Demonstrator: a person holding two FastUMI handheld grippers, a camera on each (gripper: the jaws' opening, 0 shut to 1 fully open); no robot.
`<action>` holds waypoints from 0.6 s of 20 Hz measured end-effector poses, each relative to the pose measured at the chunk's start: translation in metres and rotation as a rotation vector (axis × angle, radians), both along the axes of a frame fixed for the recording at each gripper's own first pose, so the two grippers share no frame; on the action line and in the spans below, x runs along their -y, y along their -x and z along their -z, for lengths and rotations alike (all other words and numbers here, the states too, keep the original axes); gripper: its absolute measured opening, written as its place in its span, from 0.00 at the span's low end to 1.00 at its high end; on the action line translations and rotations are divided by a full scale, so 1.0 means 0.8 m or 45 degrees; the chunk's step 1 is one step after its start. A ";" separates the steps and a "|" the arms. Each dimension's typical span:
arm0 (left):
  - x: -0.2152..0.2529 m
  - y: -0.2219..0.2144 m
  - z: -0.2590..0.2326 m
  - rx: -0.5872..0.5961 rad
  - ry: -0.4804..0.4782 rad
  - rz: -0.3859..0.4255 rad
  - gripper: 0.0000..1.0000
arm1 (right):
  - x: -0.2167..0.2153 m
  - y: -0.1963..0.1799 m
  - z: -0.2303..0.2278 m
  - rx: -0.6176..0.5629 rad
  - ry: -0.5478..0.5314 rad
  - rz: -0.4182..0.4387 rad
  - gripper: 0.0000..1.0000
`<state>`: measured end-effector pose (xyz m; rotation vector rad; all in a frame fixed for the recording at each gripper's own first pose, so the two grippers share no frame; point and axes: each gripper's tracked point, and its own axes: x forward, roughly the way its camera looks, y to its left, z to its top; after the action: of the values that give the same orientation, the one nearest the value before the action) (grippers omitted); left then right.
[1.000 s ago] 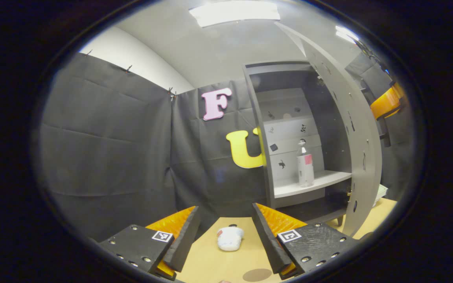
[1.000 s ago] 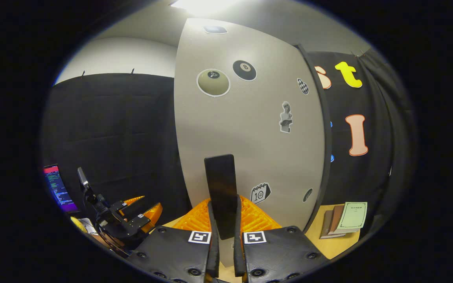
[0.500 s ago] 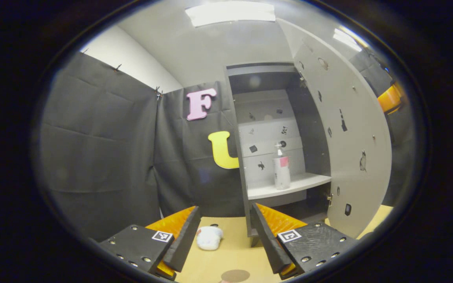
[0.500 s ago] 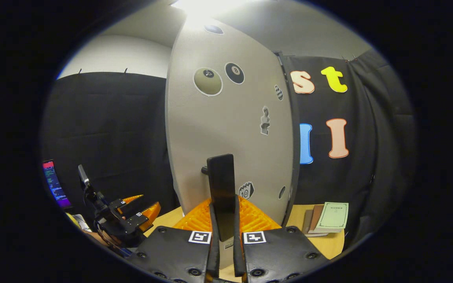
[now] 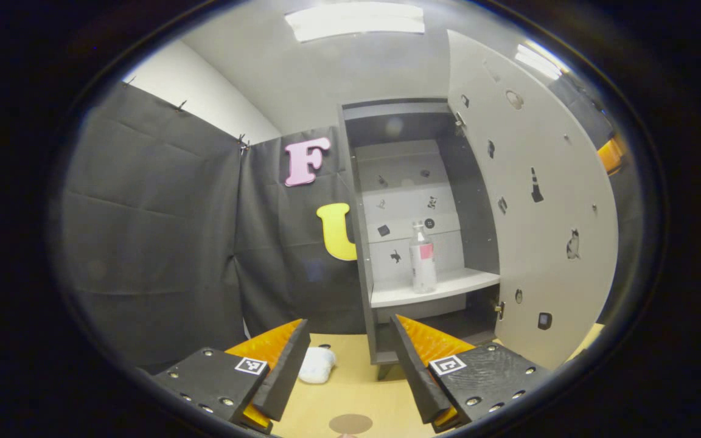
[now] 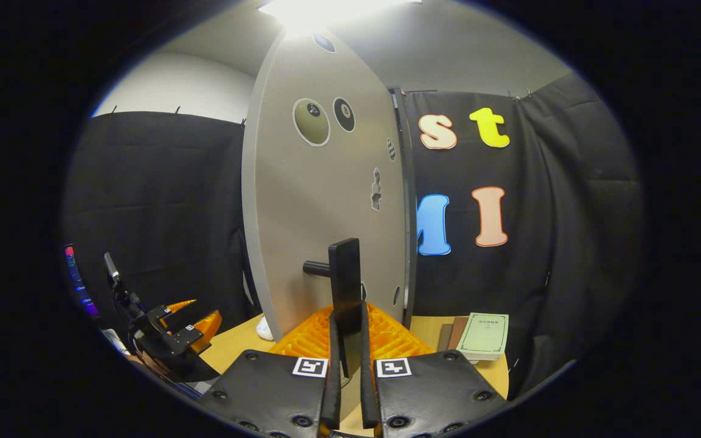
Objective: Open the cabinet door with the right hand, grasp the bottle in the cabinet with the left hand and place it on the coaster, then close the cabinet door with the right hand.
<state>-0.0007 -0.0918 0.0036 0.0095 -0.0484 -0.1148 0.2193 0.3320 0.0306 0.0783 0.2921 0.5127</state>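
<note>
Left gripper view, bottom of frame: left gripper (image 5: 344, 371) fingers spread wide, nothing between them, hanging over the tan table (image 5: 381, 395). Brown round coaster (image 5: 350, 423) sits on the table at bottom centre, between the fingers. White crumpled object (image 5: 317, 365) lies just past the left finger. Beyond it the cabinet (image 5: 356, 243) stands open at centre frame; bottle (image 5: 423, 258) upright on the white shelf (image 5: 432, 287), pink label patch on it, no text readable. Small stickers on the cabinet's back panel, too small to read. Cabinet door (image 5: 545, 213) swung out at right of frame, more small stickers on its inner face.

Right gripper view, bottom centre: right gripper (image 6: 350, 340) fingers pressed onto the black door handle (image 6: 344, 280), pinching it. The door's outer face fills centre frame; an 8-ball sticker (image 6: 344, 114) reads "8", with a beige ball sticker (image 6: 311, 121) beside it. Green booklet (image 6: 483, 336) on books at lower right, cover print unreadable. The left gripper appears at lower left with a hand (image 6: 149, 364) under it
</note>
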 end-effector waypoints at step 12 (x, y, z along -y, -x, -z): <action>0.038 0.021 -0.014 0.014 0.017 0.034 0.80 | 0.060 -0.002 -0.012 0.085 -0.003 0.140 0.14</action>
<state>-0.0175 -0.1225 0.0148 -0.0040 -0.0606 -0.1410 0.2208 0.2836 0.0405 0.0789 0.2209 0.4054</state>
